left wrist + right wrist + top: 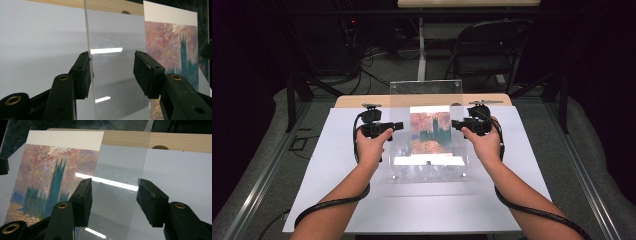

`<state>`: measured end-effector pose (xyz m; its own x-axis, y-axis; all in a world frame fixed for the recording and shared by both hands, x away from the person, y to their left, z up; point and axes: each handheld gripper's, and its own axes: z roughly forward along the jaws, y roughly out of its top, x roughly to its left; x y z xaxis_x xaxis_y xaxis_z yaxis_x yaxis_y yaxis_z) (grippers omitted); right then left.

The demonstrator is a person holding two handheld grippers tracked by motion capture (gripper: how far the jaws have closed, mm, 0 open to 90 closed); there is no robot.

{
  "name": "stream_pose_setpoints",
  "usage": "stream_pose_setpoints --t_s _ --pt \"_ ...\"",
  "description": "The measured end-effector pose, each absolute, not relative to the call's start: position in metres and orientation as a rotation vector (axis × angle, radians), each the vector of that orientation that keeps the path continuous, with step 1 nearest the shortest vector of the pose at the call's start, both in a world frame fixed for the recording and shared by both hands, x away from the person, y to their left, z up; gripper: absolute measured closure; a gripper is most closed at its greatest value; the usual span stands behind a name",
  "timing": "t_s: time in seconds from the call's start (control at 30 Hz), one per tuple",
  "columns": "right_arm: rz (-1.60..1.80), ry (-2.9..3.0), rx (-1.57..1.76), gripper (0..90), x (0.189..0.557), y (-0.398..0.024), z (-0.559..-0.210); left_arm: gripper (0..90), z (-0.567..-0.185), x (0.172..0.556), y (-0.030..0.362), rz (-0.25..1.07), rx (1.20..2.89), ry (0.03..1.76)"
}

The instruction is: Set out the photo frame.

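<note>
Between the left hand-held gripper (396, 126) and the right hand-held gripper (455, 124) the way is barred by the tilted clear acrylic sheet (426, 95) and the painted print (429, 132), while open white bench (327, 165) is left outside each hand and along the near edge.

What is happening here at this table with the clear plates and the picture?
A person holds a claw in each hand and works on a clear acrylic frame. The left claw and the right claw sit at the two side edges of the raised clear panel, tilted up above the painting print. A second clear panel lies flat on the white table. Whether the pads already press on the raised panel, I cannot tell.
</note>
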<state>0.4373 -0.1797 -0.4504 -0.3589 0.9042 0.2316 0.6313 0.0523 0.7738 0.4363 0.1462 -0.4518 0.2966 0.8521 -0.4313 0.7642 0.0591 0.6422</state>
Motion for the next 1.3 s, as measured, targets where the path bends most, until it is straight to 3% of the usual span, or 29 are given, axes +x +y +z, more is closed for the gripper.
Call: stream_pose_setpoints --t_s 1.3 --pt "1.246 1.988 1.324 61.7 0.36 -0.191 -0.426 59.5 -0.429 0.364 0.154 0.229 1.721 1.31"
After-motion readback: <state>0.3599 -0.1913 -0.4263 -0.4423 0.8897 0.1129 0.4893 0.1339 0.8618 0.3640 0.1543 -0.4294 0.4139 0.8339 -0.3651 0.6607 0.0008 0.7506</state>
